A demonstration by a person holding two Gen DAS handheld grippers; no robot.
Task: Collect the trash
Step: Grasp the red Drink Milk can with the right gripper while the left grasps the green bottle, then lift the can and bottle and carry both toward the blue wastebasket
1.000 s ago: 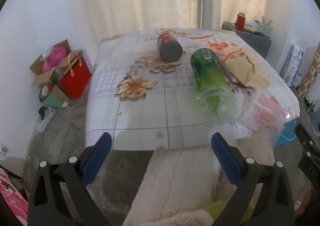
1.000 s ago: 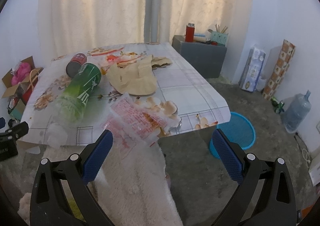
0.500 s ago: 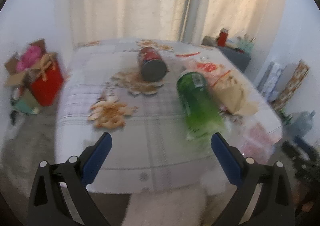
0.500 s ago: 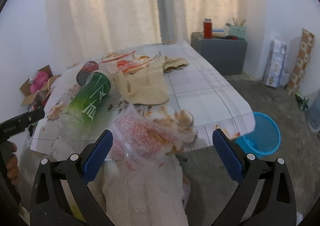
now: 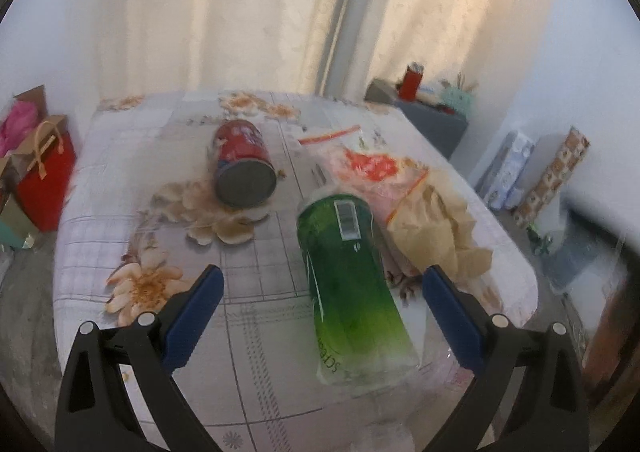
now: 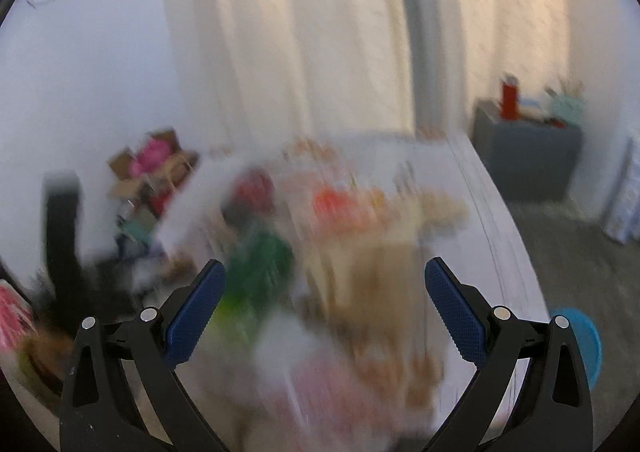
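A green plastic bottle (image 5: 352, 276) lies on its side on the floral tablecloth (image 5: 256, 332), between the blue pads of my open left gripper (image 5: 322, 316), nearer the right pad. A red can (image 5: 242, 168) lies on its side further back. Right of the bottle sit a crumpled brown paper bag (image 5: 432, 228) and a clear wrapper with red print (image 5: 368, 164). The right wrist view is heavily blurred: my right gripper (image 6: 324, 316) is open and empty above the same table, with the green bottle (image 6: 260, 268) and brown paper (image 6: 384, 264) smeared ahead.
A red gift bag (image 5: 44, 176) and boxes stand on the floor left of the table. A grey cabinet (image 5: 428, 120) with a red container is at the back right. A blue bin (image 6: 584, 348) sits on the floor right of the table. Curtains hang behind.
Both grippers have moved forward and up over the table. The left one now has the green bottle between its pads. The right view has swung left and blurred.
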